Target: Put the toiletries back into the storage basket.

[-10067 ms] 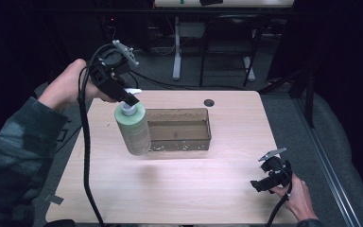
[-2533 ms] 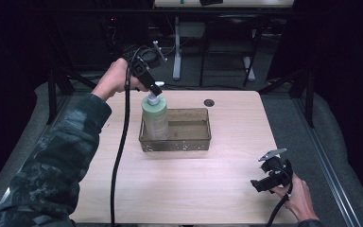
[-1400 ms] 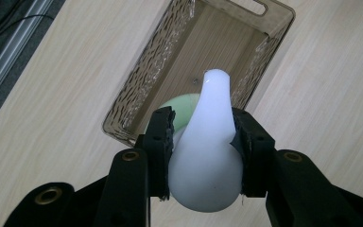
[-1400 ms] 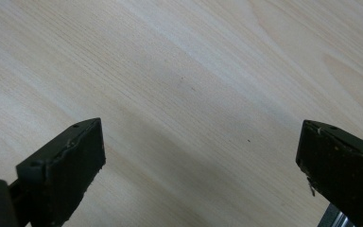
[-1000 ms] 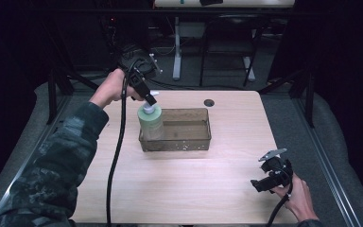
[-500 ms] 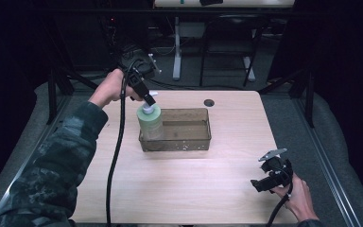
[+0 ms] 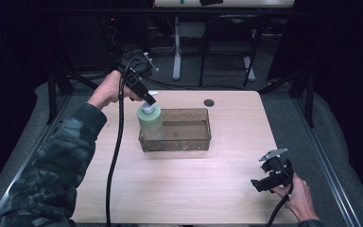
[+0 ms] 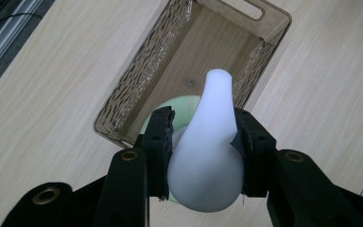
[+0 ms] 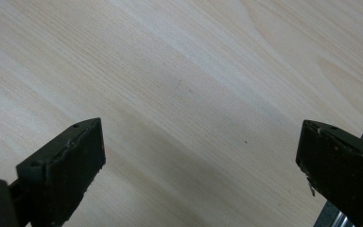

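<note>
Dim lab: wooden table (image 7: 184, 184), black frame stands (image 7: 307, 90).

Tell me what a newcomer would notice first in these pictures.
First, the green pump bottle standing upright in the left end of the clear brown bin at the table's far middle. The left gripper has its jaws shut on the bottle's white pump head. The right gripper waits open at the near right corner.
</note>
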